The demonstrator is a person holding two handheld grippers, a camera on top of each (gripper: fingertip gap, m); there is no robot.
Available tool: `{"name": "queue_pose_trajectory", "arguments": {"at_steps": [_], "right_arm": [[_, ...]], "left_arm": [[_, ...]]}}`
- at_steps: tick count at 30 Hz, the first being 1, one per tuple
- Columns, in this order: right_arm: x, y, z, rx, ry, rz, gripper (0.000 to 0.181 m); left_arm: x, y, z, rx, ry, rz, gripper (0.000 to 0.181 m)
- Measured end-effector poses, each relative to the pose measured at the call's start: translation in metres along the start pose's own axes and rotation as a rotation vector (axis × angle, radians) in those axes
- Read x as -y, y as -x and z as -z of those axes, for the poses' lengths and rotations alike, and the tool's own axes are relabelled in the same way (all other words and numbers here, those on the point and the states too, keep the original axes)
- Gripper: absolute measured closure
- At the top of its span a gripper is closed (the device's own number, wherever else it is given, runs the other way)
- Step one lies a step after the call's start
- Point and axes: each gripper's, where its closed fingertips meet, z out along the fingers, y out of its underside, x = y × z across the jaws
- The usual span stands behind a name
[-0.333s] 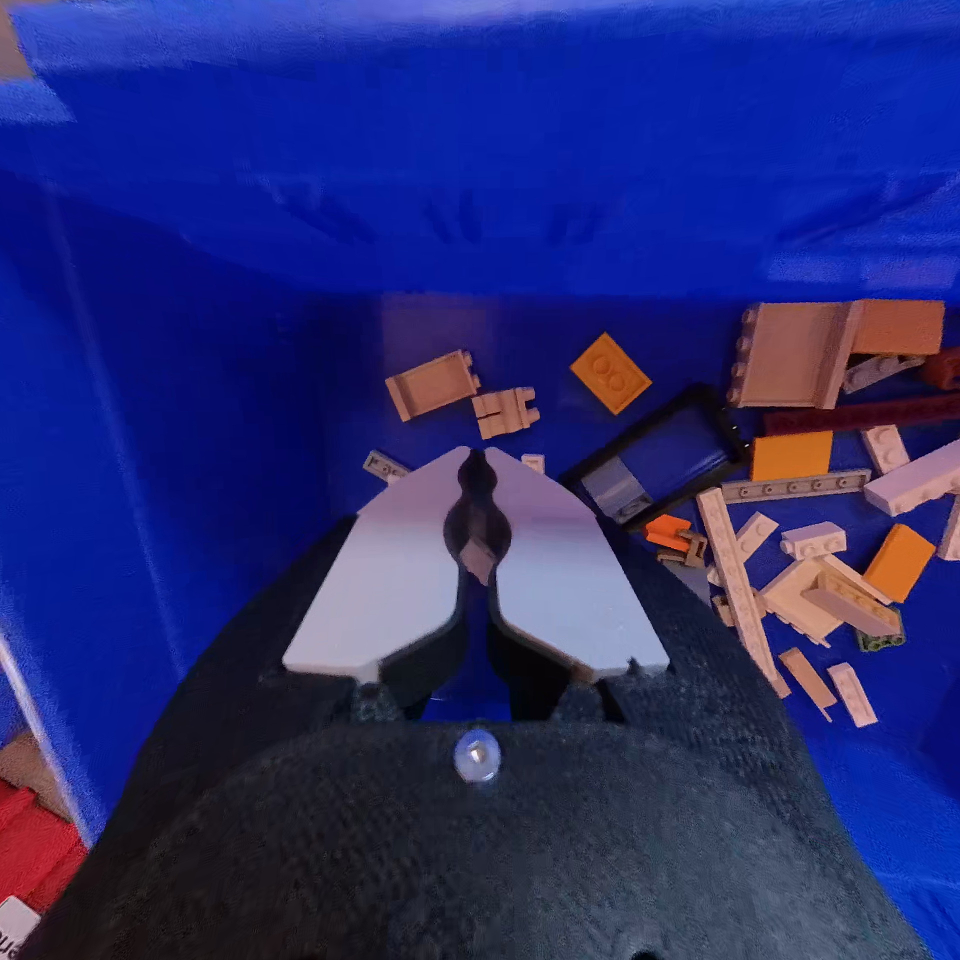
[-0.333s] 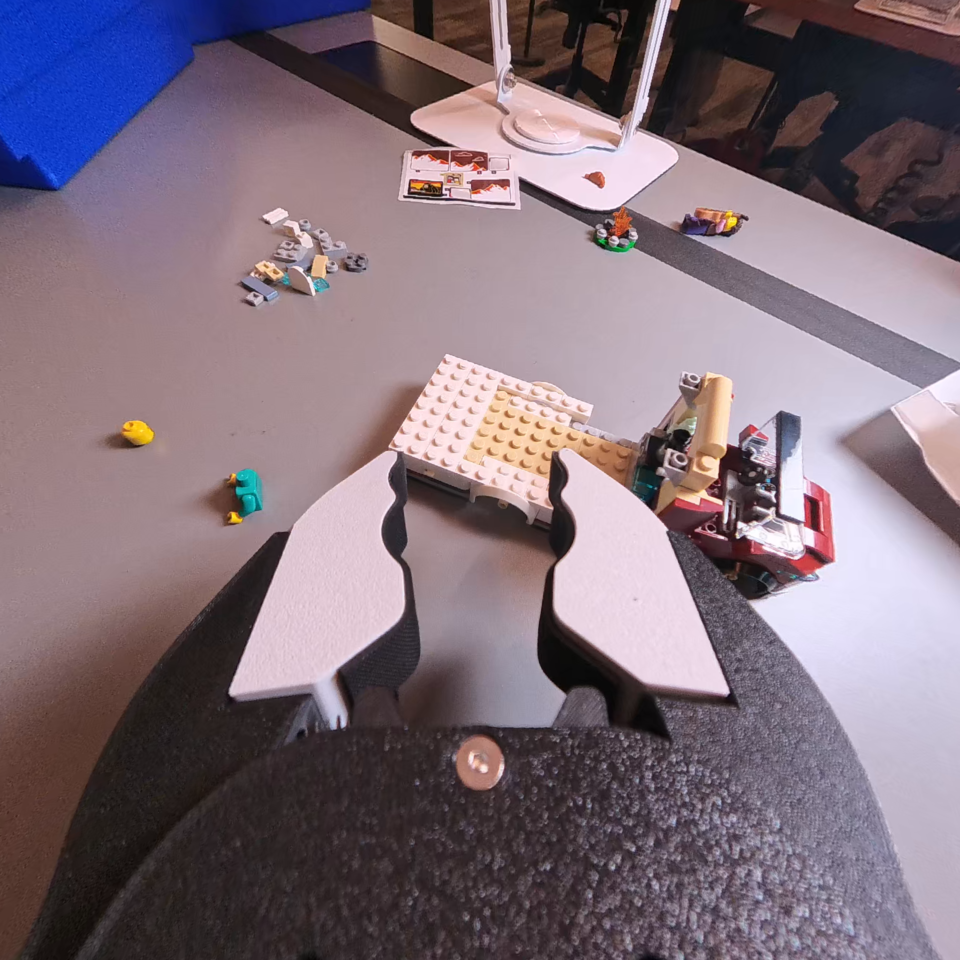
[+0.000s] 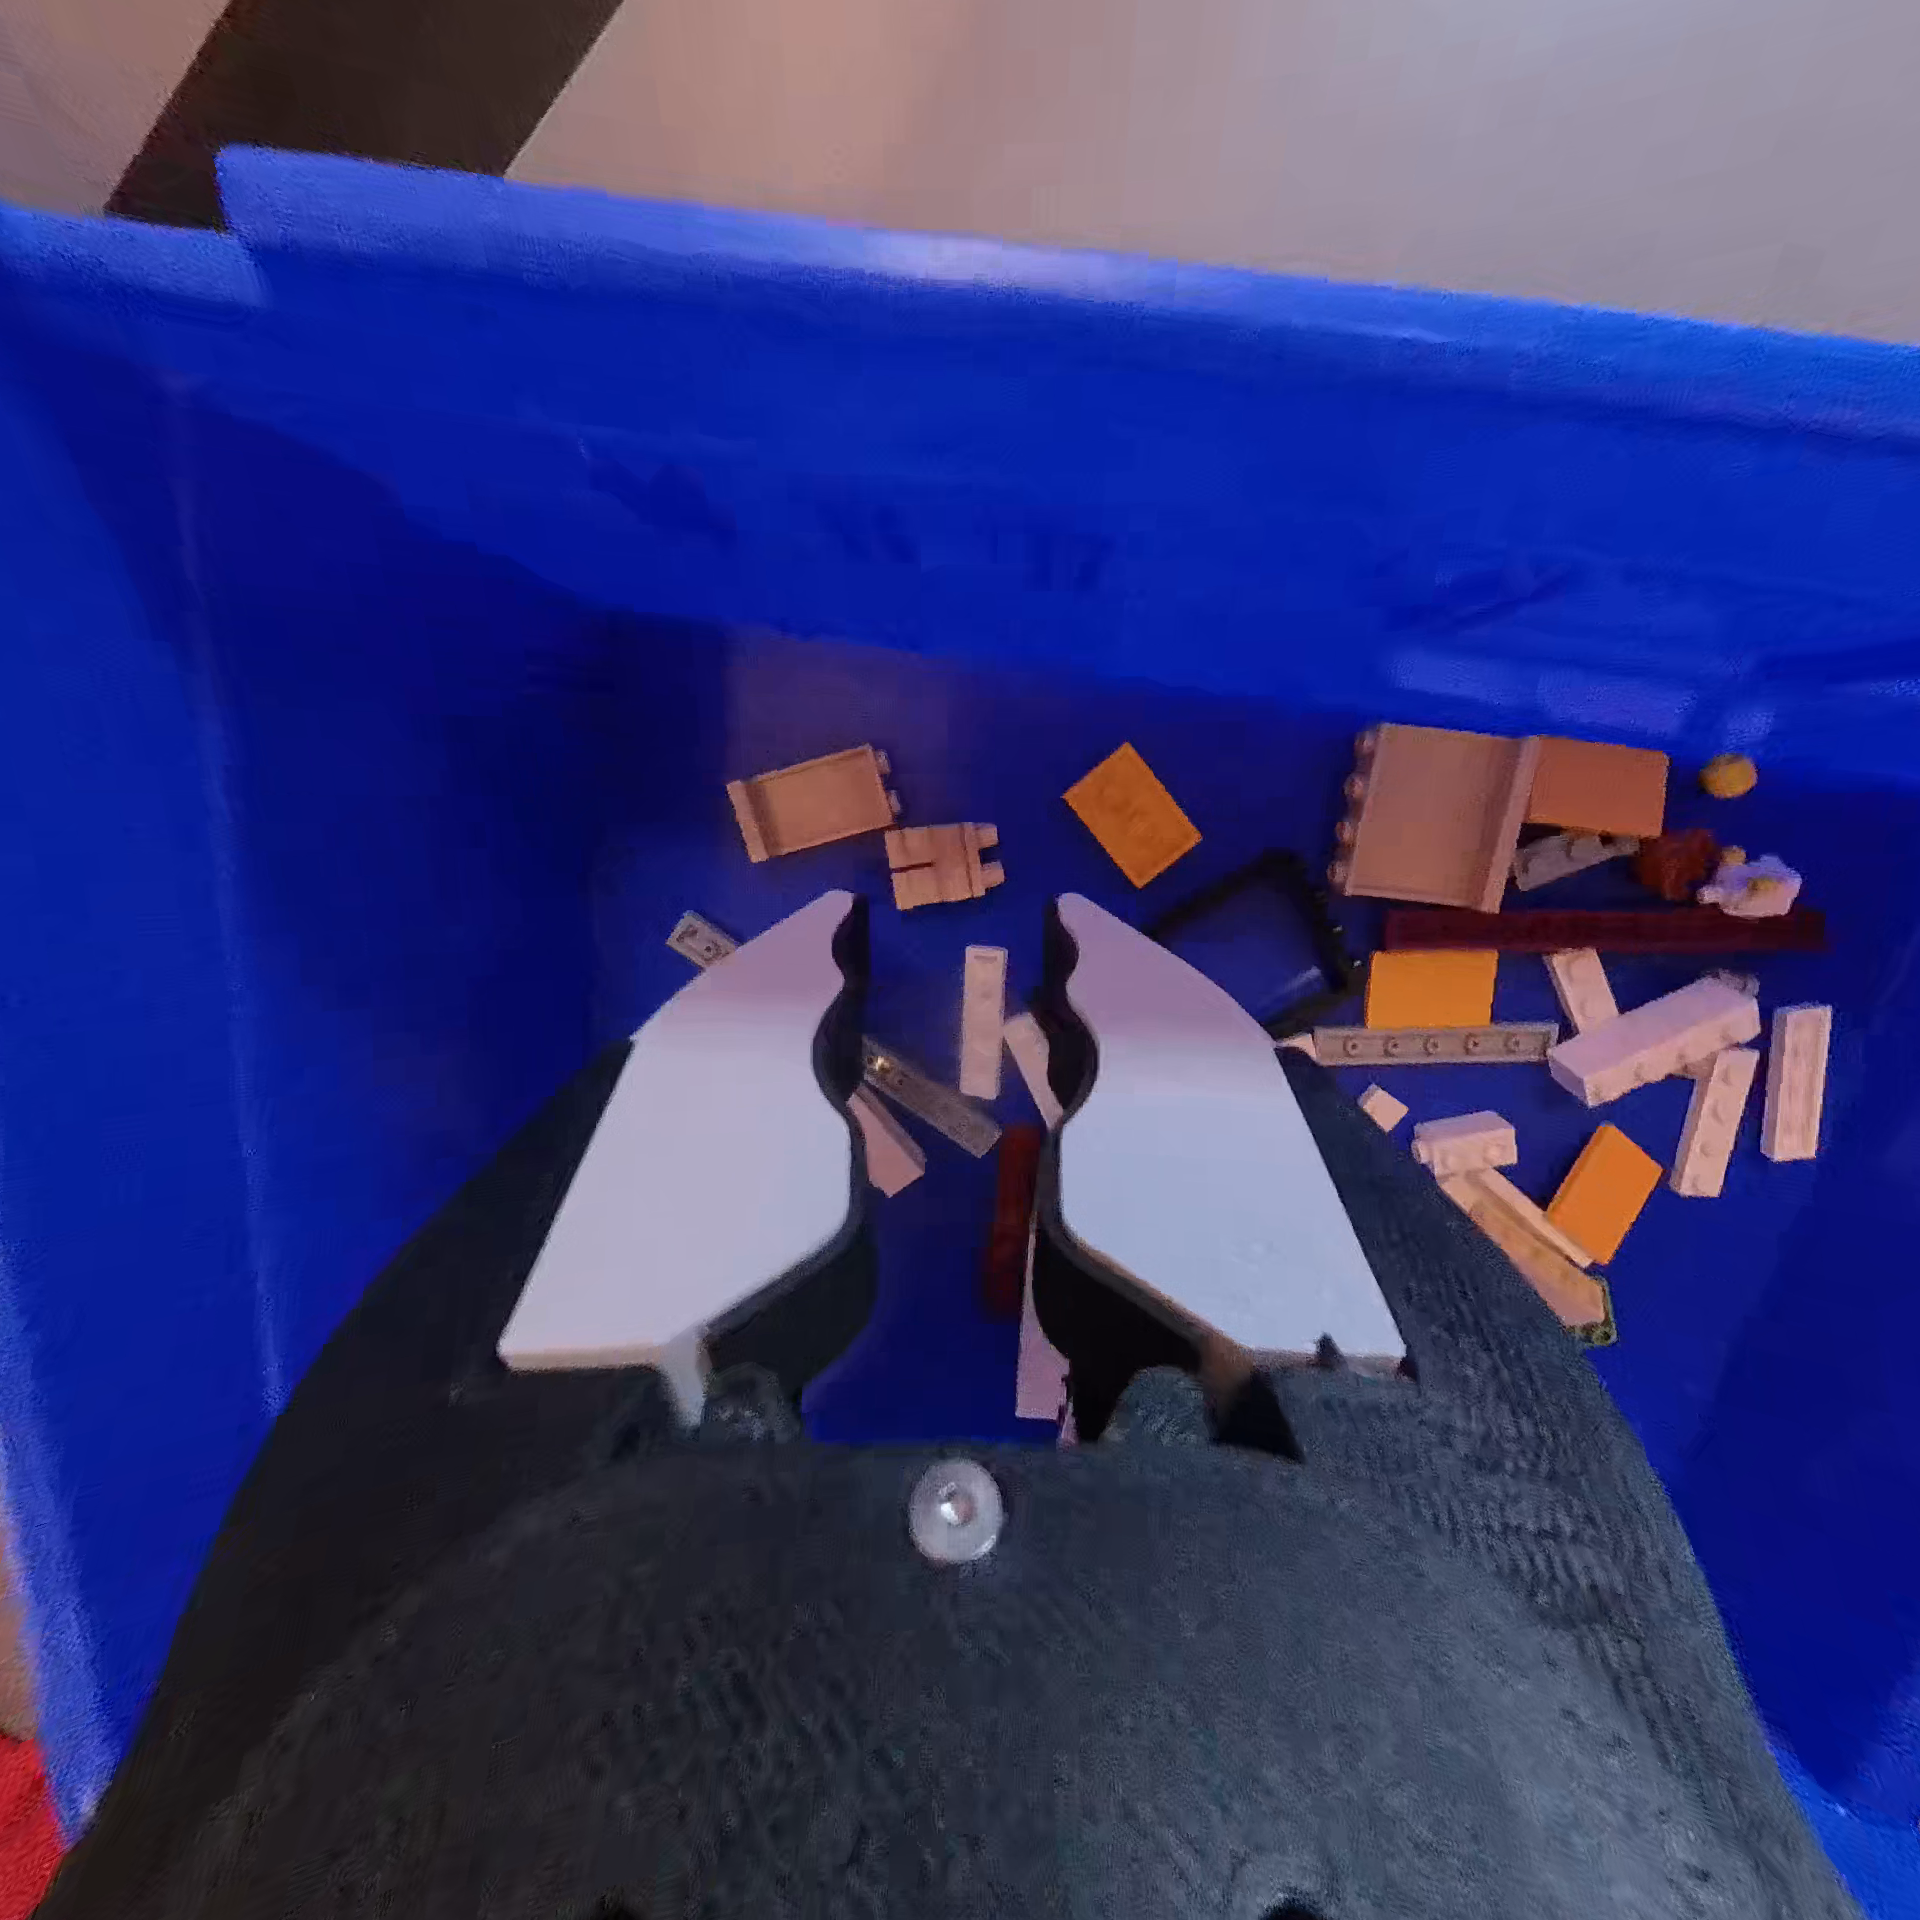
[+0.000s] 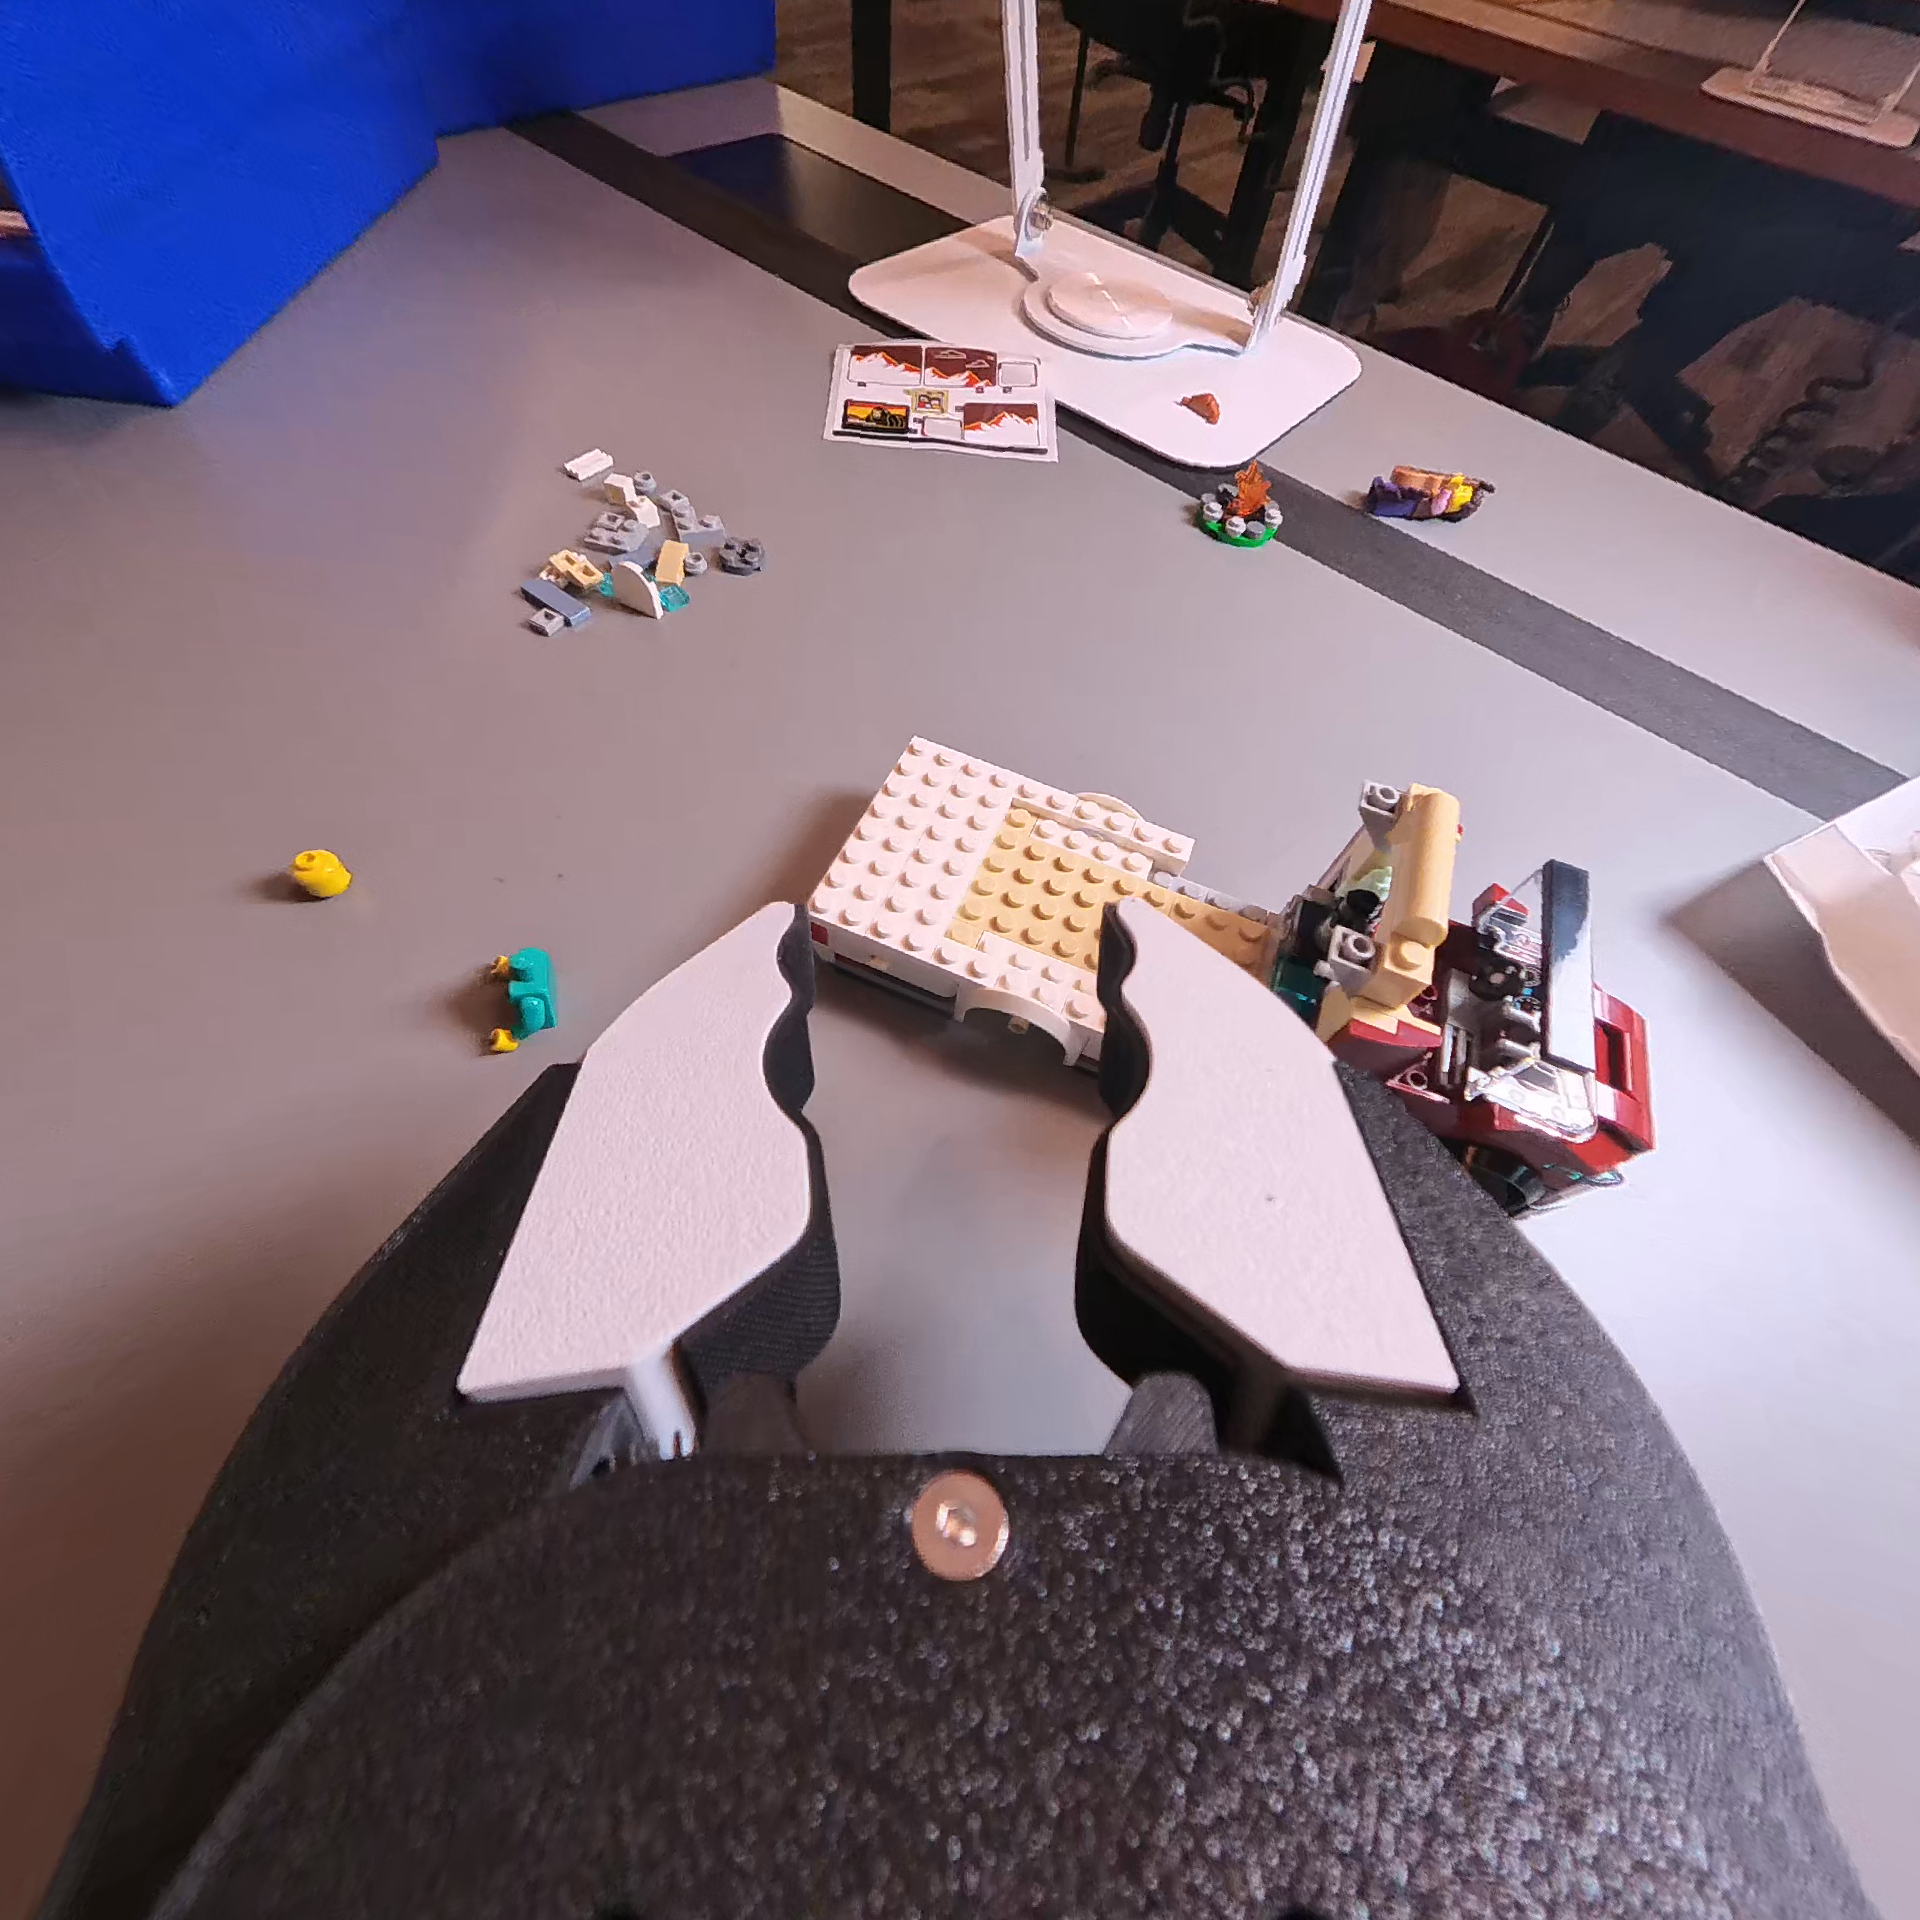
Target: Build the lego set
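Left claw [image 3: 951, 925], released and empty, hovers over loose bricks [image 3: 982, 1003] in our blue bin [image 3: 727, 436]; right claw [image 4: 951, 935], released, faces the half-built camper [image 4: 1018, 894], walls still missing.

The left gripper [image 3: 951, 920] had two flat, pale grey fingers [image 3: 717, 1132] with wavy black-lined inner edges, broad at the base and narrowing toward twelve o'clock. They sprang from a rounded, rough-grained black body [image 3: 935, 1662] filling the frame from four to eight o'clock, with one round silver screw [image 3: 956, 1509] at its centre. The right gripper [image 4: 951, 935] matched it: the same pale fingers [image 4: 665, 1174], black padding along the inner edges, a pebbled black body [image 4: 935, 1714] and a silver hex-socket screw [image 4: 958, 1524].
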Motion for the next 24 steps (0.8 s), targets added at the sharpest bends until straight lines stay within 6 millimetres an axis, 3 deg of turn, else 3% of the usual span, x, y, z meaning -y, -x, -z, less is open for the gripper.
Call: {"name": "queue_pose_trajectory", "arguments": {"at_steps": [5, 8, 11, 13, 15, 19, 22, 24], "right_arm": [[0.003, -0.002, 0.005, -0.011, -0.016, -0.002, 0.128], [0.004, -0.003, 0.007, -0.015, -0.024, -0.005, 0.129], [0.006, -0.002, 0.009, -0.013, -0.034, -0.002, 0.129], [0.009, 0.000, 0.010, -0.004, -0.048, 0.003, 0.128], [0.014, 0.006, 0.011, 0.021, -0.073, 0.020, 0.128], [0.029, 0.039, 0.015, 0.168, -0.154, 0.115, 0.128], [0.039, 0.079, 0.019, 0.332, -0.194, 0.215, 0.132], [0.048, 0.101, 0.022, 0.418, -0.219, 0.260, 0.134]], "left_arm": [[-0.004, 0.002, -0.018, -0.053, 0.027, 0.110, 0.156], [-0.003, 0.004, -0.014, -0.043, 0.022, 0.108, 0.159], [0.006, -0.002, 0.005, -0.052, -0.044, 0.115, 0.159], [0.022, -0.020, 0.030, -0.104, -0.151, 0.121, 0.159], [0.047, -0.060, 0.062, -0.252, -0.304, 0.098, 0.159], [0.098, -0.175, 0.142, -0.745, -0.647, 0.021, 0.160], [0.114, -0.251, 0.169, -0.933, -0.758, -0.123, 0.160], [0.124, -0.296, 0.176, -1.045, -0.813, -0.192, 0.160]]}}
